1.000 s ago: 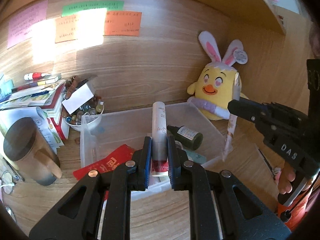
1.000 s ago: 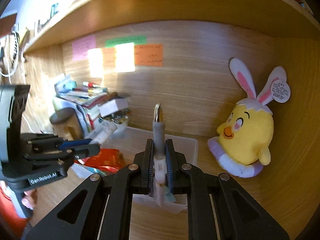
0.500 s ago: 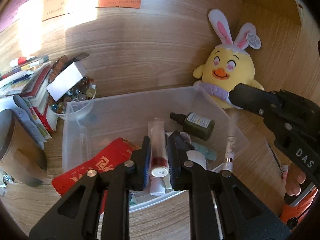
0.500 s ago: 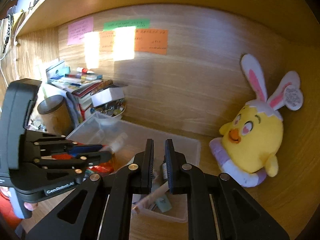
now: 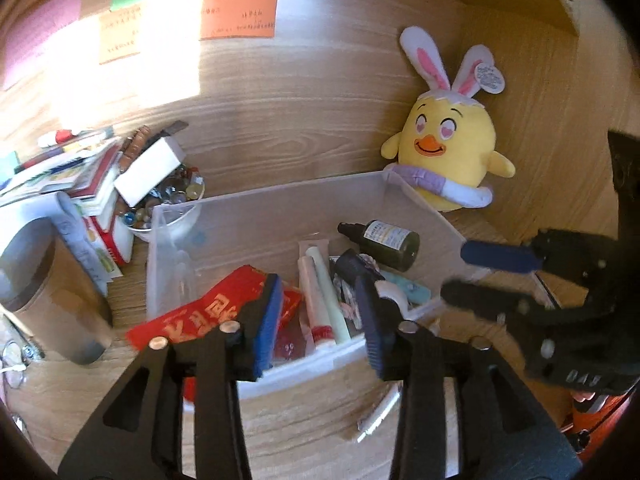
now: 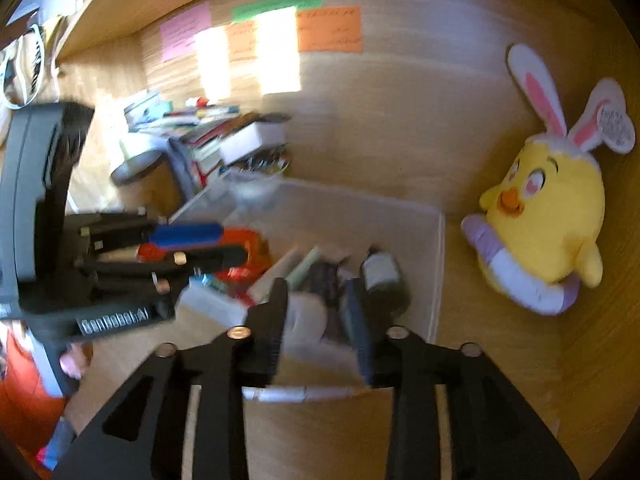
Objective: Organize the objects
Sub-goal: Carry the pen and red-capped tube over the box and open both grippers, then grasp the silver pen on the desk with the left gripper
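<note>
A clear plastic bin (image 5: 256,216) on the wooden desk holds a red packet (image 5: 224,304), a dark green dropper bottle (image 5: 386,238), a white tube with a red band (image 5: 314,304) and a pale green tube (image 5: 332,296). My left gripper (image 5: 312,280) hovers over the bin's front; its jaws are opening, and the pads are clear of the tubes below. My right gripper (image 6: 316,284) is over the bin's (image 6: 400,212) right front part, blurred, its jaws opening with nothing gripped. A slim white tube (image 6: 300,394) lies on the desk just outside the front wall.
A yellow plush chick with bunny ears (image 5: 444,152) sits behind the bin's right corner. At the left are a bowl of marbles (image 5: 168,200), stacked books (image 5: 80,176) and a lidded canister (image 5: 44,280). Sticky notes (image 5: 238,14) hang on the back wall, under a shelf.
Both grippers dropped toward the bin and let go of their tubes. The left's red-banded tube now lies in the bin; the right's slim tube lies by the front wall.
</note>
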{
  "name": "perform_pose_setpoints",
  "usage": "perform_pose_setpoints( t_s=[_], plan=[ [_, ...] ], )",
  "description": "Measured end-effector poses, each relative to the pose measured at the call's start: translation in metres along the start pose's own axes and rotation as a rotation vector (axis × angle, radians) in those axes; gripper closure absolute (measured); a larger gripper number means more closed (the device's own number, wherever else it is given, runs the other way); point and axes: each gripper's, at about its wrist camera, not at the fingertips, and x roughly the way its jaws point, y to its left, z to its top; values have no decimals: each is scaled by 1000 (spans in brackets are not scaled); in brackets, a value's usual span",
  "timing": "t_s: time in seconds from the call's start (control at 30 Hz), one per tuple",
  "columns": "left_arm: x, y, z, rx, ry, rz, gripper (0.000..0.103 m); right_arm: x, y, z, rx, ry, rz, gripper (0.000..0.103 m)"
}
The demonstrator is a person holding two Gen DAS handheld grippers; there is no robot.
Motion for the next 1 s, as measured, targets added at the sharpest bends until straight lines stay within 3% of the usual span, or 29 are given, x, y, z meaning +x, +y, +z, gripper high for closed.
perform_pose_setpoints(
  t_s=[0.27,0.57,0.8,1.0],
  plan=[
    [-18,-22,-28,90,11,-24,60,-13,13,-40,-28,28,-5,60],
    [28,-53,-56,181,198,-79,60,-6,-10,-70,63,94,-14,60],
    [58,-64,-61,217,283,-118,81,-4,-20,-82,98,109,-20,56],
    [50,-70,-70,248,250,-108,85,-1,-21,-84,109,116,-12,56]
  ],
)
